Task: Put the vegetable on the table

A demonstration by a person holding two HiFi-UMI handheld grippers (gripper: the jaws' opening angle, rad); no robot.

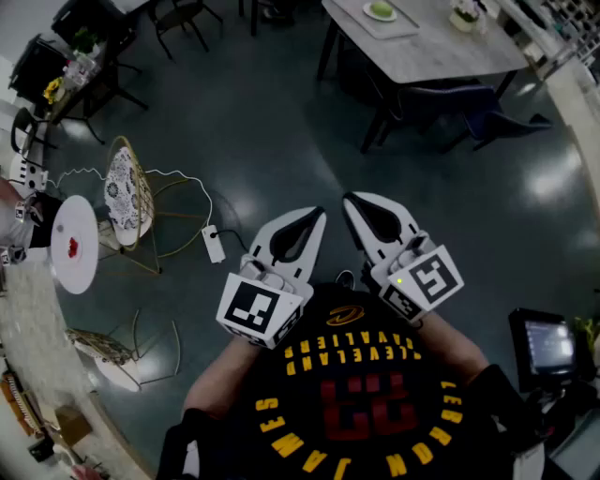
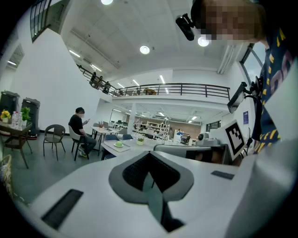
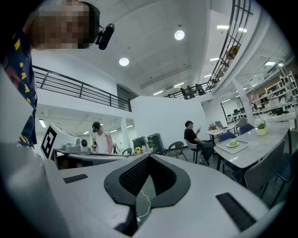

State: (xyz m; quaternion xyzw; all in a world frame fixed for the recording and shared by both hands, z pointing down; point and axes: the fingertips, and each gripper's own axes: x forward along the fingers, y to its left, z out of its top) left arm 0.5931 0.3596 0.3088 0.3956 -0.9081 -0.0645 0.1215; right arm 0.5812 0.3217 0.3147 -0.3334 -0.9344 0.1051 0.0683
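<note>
My left gripper point(image 1: 315, 217) has its jaws closed tip to tip with nothing between them. My right gripper point(image 1: 352, 202) is the same, shut and empty. Both sit side by side close to my chest, above the floor point(image 1: 281, 122). The green vegetable point(image 1: 381, 9) is well ahead of me and to the right. It lies on a small white plate point(image 1: 367, 12), which rests on a tray point(image 1: 401, 28) on the grey table point(image 1: 469, 52). Since it already sits on a table and I hold nothing, I judge that no carrying step is in hand; I cannot tell whether the placing is finished or not begun. Any pick would call for closing that gap first, then parting one pair of jaws above the plate. At far left, a round white stand point(image 1: 80, 272) carries something small and red point(image 1: 72, 247).
</note>
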